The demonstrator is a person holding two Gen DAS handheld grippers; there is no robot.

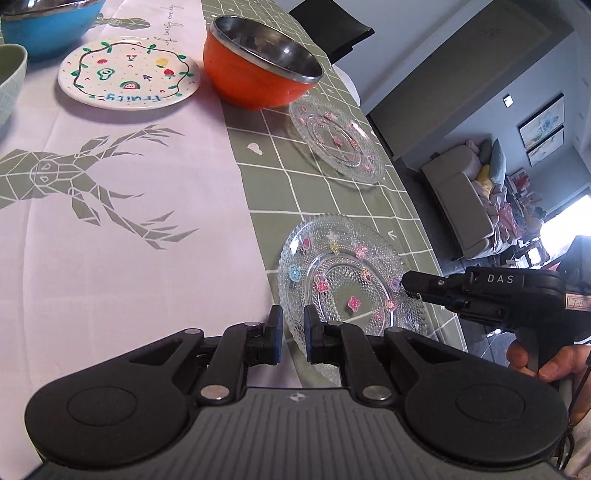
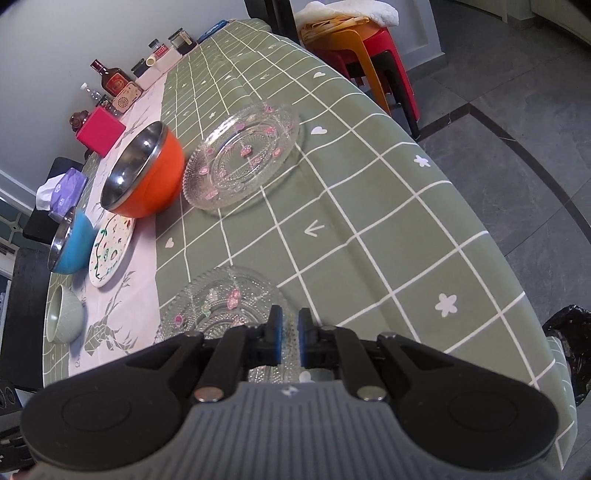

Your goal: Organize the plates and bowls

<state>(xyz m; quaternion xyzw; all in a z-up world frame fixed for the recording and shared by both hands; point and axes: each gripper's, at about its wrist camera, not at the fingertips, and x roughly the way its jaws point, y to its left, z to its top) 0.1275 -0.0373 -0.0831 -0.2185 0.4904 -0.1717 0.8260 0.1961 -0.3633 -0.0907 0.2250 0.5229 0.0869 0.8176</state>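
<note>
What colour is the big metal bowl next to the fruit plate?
Orange outside, shiny steel inside; the left wrist view shows it best.

My left gripper (image 1: 293,334) covers the near rim of the near glass plate (image 1: 340,280). Blue bowl (image 1: 51,26) and pale green bowl (image 1: 11,74) are cut by the frame edge. Labels on the far bottles (image 2: 112,79) are too small to read. I can't tell whether my right gripper (image 2: 290,338) touches that plate's rim.
</note>
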